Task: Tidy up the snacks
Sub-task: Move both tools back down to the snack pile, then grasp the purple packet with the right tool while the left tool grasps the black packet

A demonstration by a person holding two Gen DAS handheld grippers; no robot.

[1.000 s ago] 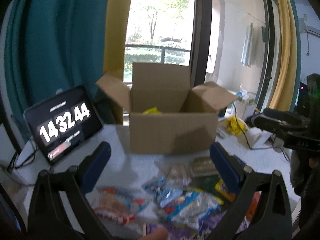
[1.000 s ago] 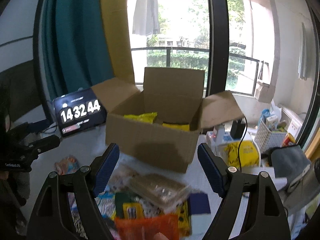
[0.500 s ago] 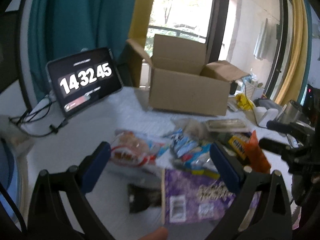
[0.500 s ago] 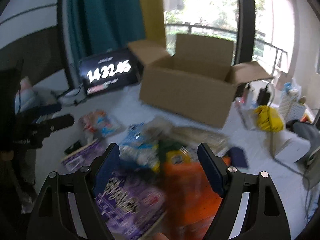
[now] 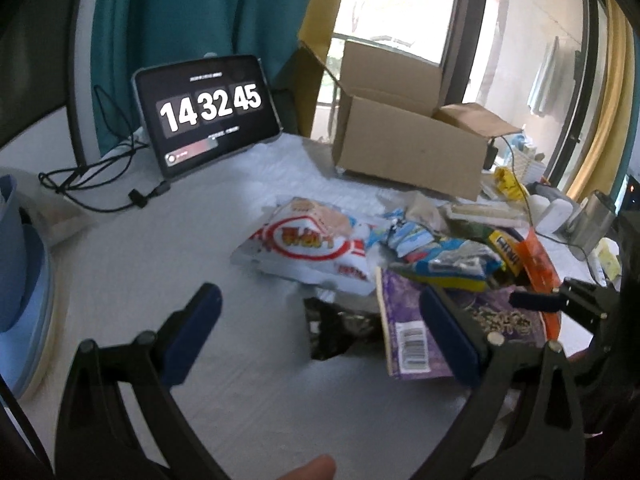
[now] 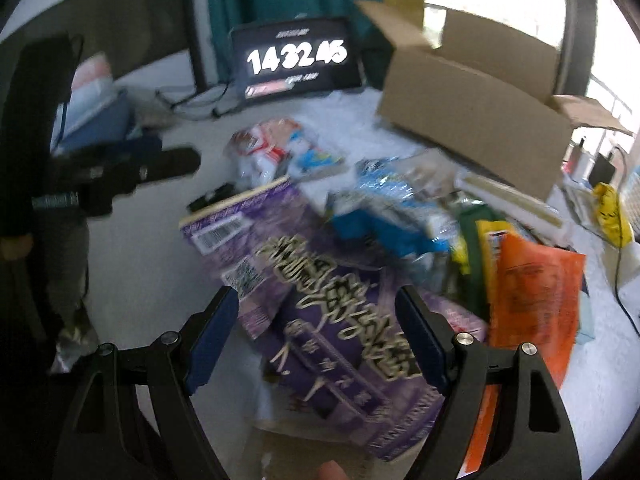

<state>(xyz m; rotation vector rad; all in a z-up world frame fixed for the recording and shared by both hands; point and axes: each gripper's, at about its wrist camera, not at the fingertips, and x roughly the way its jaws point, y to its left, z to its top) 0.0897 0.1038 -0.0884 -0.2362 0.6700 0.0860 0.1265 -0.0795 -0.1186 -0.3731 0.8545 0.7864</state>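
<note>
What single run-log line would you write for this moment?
phase: reaching into snack pile | right gripper: open above purple packet | left gripper: open, empty, near black packet | cardboard box: open behind pile

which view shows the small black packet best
The left wrist view: the black packet lies in plain sight between the purple bag and bare table. The right wrist view shows only a dark sliver behind the bag.

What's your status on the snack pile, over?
Both grippers open, nothing held. Right gripper over the purple bag, fingers either side, not pressing. Left gripper over the small black packet. Cardboard box open behind the pile.
</note>
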